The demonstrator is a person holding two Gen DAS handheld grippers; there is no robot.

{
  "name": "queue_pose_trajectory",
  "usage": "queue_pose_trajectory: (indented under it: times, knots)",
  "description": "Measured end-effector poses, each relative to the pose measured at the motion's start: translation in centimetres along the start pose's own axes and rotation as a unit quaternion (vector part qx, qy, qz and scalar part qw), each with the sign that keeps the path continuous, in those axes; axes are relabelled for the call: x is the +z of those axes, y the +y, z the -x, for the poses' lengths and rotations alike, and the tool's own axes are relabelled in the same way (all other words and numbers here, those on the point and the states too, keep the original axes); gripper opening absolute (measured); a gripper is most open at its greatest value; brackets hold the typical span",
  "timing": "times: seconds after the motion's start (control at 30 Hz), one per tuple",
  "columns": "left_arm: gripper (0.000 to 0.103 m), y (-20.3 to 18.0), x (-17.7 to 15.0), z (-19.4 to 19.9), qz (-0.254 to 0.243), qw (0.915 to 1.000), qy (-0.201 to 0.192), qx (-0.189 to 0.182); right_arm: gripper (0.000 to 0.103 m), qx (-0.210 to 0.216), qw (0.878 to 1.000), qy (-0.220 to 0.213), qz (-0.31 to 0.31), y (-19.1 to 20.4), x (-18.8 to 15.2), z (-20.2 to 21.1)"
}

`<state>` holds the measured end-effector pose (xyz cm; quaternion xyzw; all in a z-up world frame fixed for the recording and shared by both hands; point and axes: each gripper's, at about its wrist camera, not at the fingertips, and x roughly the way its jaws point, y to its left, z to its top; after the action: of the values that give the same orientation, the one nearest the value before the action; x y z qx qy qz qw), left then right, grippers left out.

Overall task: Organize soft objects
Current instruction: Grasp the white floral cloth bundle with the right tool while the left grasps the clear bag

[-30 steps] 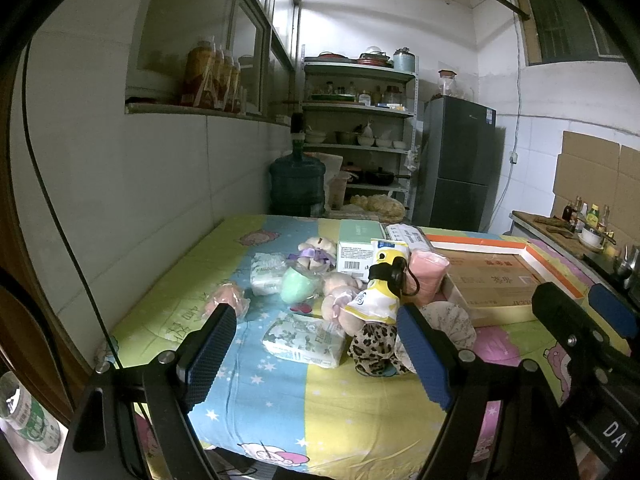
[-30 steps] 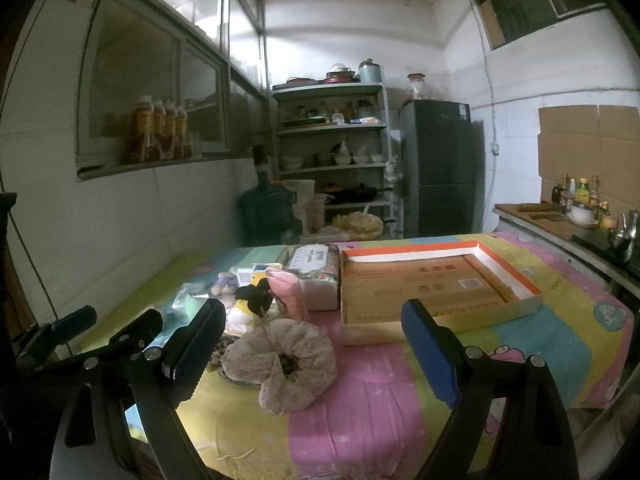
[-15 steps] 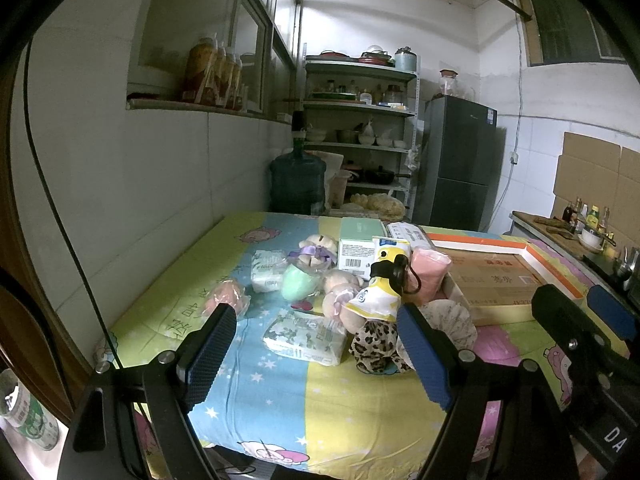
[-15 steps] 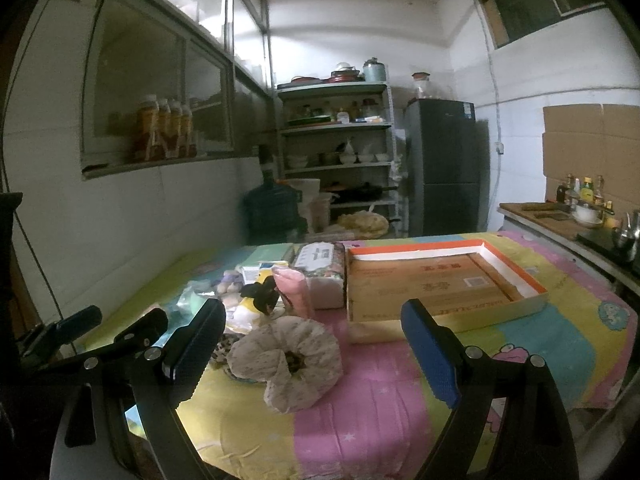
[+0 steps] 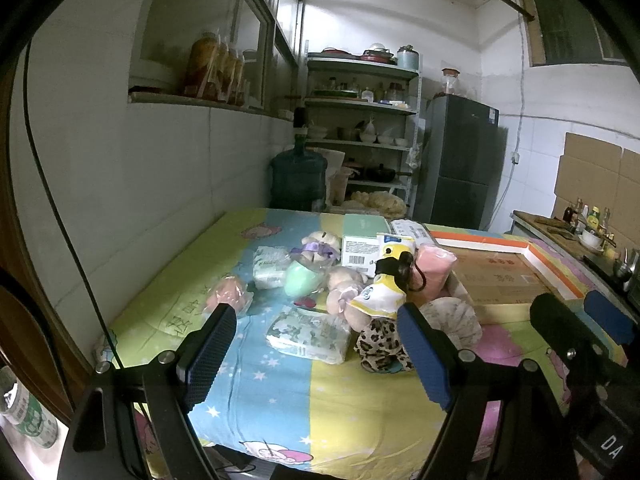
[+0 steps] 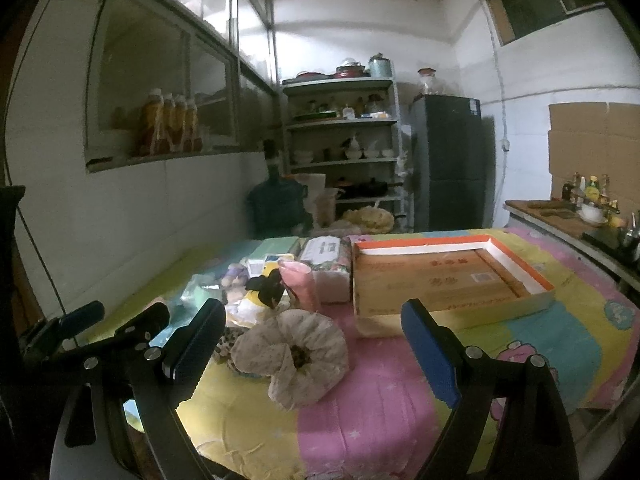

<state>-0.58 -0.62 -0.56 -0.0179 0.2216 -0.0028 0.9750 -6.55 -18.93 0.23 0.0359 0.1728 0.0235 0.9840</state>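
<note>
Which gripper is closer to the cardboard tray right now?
Right. The right gripper hovers open just in front of the cardboard tray; the left gripper, also open, sits farther left, facing the soft-toy pile.

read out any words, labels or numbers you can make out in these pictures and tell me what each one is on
"DA": white letters on the black tongs body, cut off by the frame edge.
Cardboard tray: red printed characters, too blurred to read.
White box: barcode and print, too small to read.
Green cloth: large handwritten characters, not legible.
Tissue packs: print unreadable.
</note>
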Motion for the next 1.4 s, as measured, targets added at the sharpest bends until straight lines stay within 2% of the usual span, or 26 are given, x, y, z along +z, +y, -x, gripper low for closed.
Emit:
queue_pose_trajectory:
  times: [0.2, 0.43, 0.57, 0.6, 0.67, 0.73, 0.8, 0.9, 0.93, 1.03, 1.13, 1.4]
  knots:
    - [0.083, 0.8, -1.1, -0.3, 0.01, 0.9999, -0.002, -0.012, 0.09, 0.021, 0.999, 0.025, 0.025, 0.2, -1.3, -1.5]
    - [0.083, 2.9, -2.8, -1.9, 0.037, 0.9986, 0.02, -0.034, 0.09, 0.056, 0.994, 0.075, 0.05, 0.9, -3.6, -4.9]
    - [0.083, 3.3, -3.5, -2.6, 0.046, 0.9975, 0.029, -0.045, 0.089, 0.065, 0.992, 0.09, 0.065, 1.6, -4.5, -7.0]
    - [0.083, 3.2, -3.6, -2.7, 0.047, 0.9973, 0.029, -0.048, 0.086, 0.065, 0.991, 0.092, 0.067, 1.6, -4.6, -7.4]
    - [0.083, 3.3, -3.8, -3.0, 0.048, 0.9969, 0.03, -0.054, 0.074, 0.067, 0.99, 0.099, 0.071, 1.6, -4.7, -8.3]
    - [0.083, 3.8, -3.7, -3.7, 0.049, 0.9966, 0.033, -0.058, 0.056, 0.076, 0.988, 0.112, 0.071, 1.5, -4.8, -9.3]
    - [0.083, 4.2, -3.4, -4.7, 0.049, 0.9962, 0.038, -0.061, 0.048, 0.081, 0.987, 0.124, 0.07, 1.3, -5.0, -10.1]
    - [0.083, 4.9, -3.1, -5.4, 0.05, 0.9968, 0.035, -0.051, 0.03, 0.089, 0.985, 0.132, 0.068, 1.0, -5.1, -10.5]
    - [0.083, 5.3, -2.9, -5.7, 0.052, 0.9971, 0.033, -0.044, 0.026, 0.092, 0.985, 0.132, 0.066, 0.9, -5.0, -10.7]
    - [0.083, 7.1, -2.1, -7.3, 0.059, 0.9974, 0.036, -0.021, 0.019, 0.097, 0.985, 0.129, 0.057, 0.4, -4.7, -10.8]
    - [0.083, 8.3, -1.3, -9.1, 0.059, 0.9973, 0.045, 0.0, 0.017, 0.11, 0.986, 0.117, 0.042, 0.0, -4.1, -10.6]
    - [0.083, 9.7, 0.1, -14.3, 0.059, 0.9932, 0.098, 0.025, 0.016, 0.116, 0.988, 0.088, 0.044, -0.5, -2.2, -9.4]
